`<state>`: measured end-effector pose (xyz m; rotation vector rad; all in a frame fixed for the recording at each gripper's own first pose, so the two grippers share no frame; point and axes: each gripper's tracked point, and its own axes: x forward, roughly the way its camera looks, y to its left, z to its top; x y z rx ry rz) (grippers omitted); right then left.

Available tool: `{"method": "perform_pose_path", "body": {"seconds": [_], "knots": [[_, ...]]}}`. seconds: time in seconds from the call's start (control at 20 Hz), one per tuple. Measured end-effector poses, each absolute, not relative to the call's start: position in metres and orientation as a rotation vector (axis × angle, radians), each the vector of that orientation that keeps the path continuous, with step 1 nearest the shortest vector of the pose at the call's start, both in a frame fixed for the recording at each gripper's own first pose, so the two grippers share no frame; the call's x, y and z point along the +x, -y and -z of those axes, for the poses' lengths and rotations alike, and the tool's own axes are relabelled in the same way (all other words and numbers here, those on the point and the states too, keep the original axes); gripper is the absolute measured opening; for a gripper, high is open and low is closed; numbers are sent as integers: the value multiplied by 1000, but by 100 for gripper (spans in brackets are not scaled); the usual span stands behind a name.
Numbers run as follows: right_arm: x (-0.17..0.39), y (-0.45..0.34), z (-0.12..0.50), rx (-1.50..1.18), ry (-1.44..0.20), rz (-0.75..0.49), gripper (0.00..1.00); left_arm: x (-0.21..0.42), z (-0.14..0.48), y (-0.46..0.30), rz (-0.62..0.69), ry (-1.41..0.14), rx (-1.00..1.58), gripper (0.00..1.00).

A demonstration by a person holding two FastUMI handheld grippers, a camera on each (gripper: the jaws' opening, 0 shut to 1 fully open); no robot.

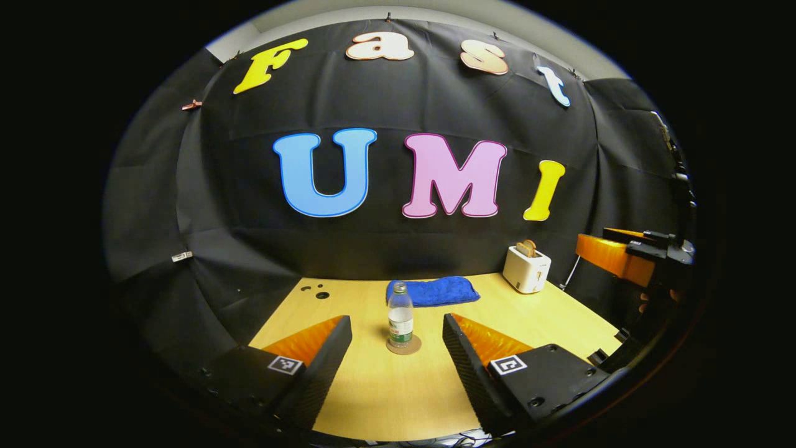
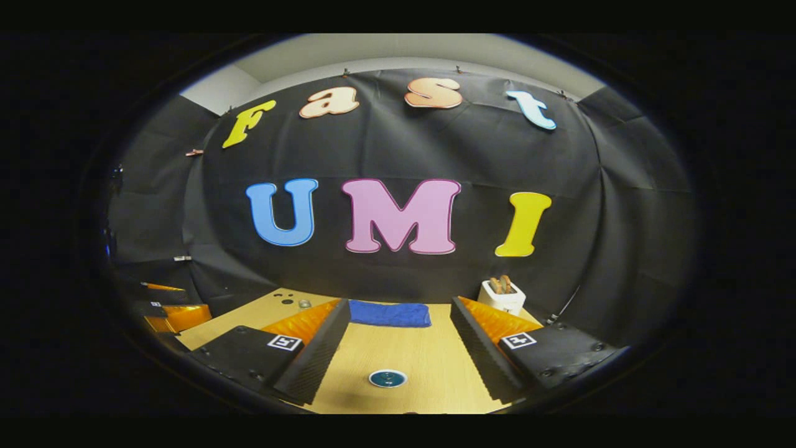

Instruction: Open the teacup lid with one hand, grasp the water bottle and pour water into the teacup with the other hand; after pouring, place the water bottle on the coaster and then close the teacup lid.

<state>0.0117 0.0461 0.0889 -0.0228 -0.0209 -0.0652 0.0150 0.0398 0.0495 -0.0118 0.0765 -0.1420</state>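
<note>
Water bottle: upright on coaster, mid-table, dead ahead of left gripper; fingers spread, empty. Right gripper likewise spread over teacup lid.

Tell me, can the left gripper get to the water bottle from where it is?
Probably yes. The left gripper is open, and the water bottle stands upright on its coaster straight ahead between the fingers, with bare table between them.

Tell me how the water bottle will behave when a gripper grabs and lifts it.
The water bottle is tall and narrow and stands upright on a small round coaster, so a sideways nudge could probably tip it. Its clear, thin-looking plastic wall may flex under a hard squeeze. The smooth round body might slip or twist between the open left gripper unless gripped squarely.
</note>
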Motion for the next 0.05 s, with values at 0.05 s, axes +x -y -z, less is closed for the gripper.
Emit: {"method": "perform_pose_path", "body": {"seconds": [0.05], "knots": [[9,-50,-87,-22,13,68,99,20,-54,-45,154,-51,20,94]]}}
